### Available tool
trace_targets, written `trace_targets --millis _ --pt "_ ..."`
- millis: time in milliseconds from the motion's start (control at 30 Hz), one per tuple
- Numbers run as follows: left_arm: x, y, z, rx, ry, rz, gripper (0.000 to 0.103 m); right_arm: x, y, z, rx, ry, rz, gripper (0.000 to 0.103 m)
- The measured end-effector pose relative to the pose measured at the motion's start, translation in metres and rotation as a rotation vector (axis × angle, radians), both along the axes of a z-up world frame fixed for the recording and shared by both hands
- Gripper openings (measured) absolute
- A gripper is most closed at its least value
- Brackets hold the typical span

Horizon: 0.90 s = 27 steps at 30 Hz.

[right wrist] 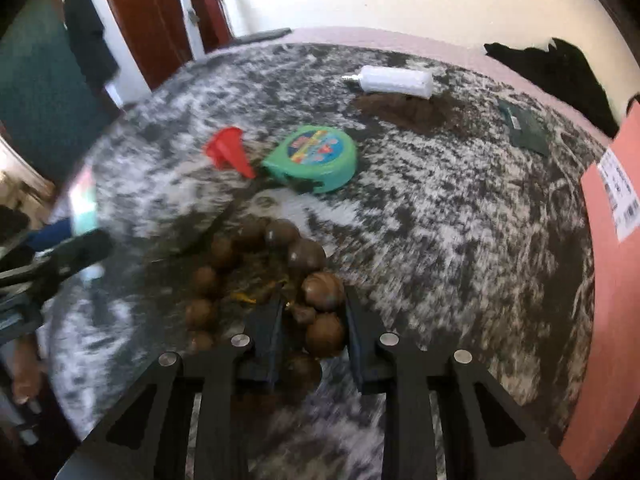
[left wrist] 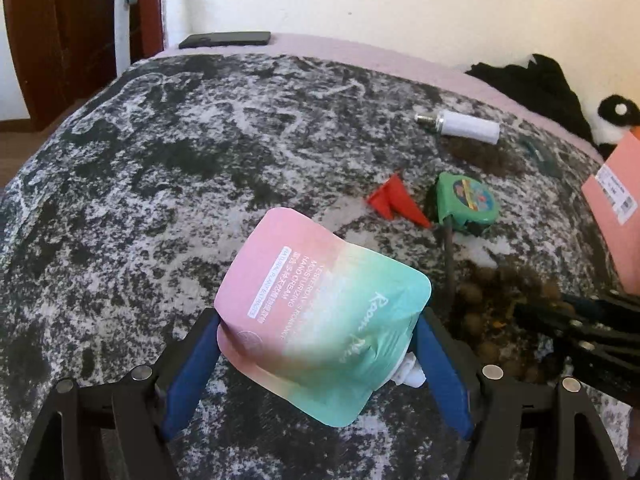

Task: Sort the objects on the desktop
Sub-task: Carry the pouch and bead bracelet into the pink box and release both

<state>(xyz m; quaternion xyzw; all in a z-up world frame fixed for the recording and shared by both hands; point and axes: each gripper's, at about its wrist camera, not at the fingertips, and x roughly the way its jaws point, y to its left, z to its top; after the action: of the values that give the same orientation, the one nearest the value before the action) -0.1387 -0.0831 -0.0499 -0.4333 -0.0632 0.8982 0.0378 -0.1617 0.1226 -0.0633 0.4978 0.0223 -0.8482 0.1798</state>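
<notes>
A pink-to-green hand cream pouch (left wrist: 320,300) with a white spout hangs above the grey mottled cloth (left wrist: 160,160), and my left gripper (left wrist: 320,314) is shut on it, blue pads pressing both its sides. In the right wrist view a brown bead bracelet (right wrist: 280,236) lies coiled on the cloth. My right gripper (right wrist: 314,304) points down onto it, with two large beads squeezed between its narrow jaws. The picture there is blurred. From the left wrist view the right gripper (left wrist: 560,320) reaches in from the right over the beads (left wrist: 476,292).
Beyond the beads lie a green tape measure (right wrist: 316,156), a red plastic piece (right wrist: 228,152), a white screw-base bulb (right wrist: 396,80) and a dark green packet (right wrist: 524,128). A pink box (right wrist: 612,240) stands at the right edge. A black phone (left wrist: 226,39) and black cloth (left wrist: 532,84) lie at the back.
</notes>
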Motion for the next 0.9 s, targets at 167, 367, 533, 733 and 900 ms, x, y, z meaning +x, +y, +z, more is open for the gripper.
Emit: trace_targets --millis 167,367,533,733,900 --pt "0.016 0.008 0.021 0.014 0.042 -0.023 0.080 0.040 0.012 0.043 -0.048 0.101 0.016 0.028" --pt "0.045 0.030 0.056 -0.006 0.109 -0.071 0.080 0.090 0.024 0.098 -0.068 0.210 0.021 0.028" --pt "0.073 0.056 0.087 -0.040 0.171 -0.120 0.080 0.132 0.041 0.140 -0.082 0.298 0.006 0.028" --pt "0.109 0.097 0.121 -0.096 0.252 -0.196 0.080 0.184 0.064 0.185 -0.095 0.400 -0.014 0.028" --pt "0.135 0.141 0.145 -0.092 0.303 -0.300 0.080 0.228 0.092 0.213 -0.089 0.466 -0.059 0.028"
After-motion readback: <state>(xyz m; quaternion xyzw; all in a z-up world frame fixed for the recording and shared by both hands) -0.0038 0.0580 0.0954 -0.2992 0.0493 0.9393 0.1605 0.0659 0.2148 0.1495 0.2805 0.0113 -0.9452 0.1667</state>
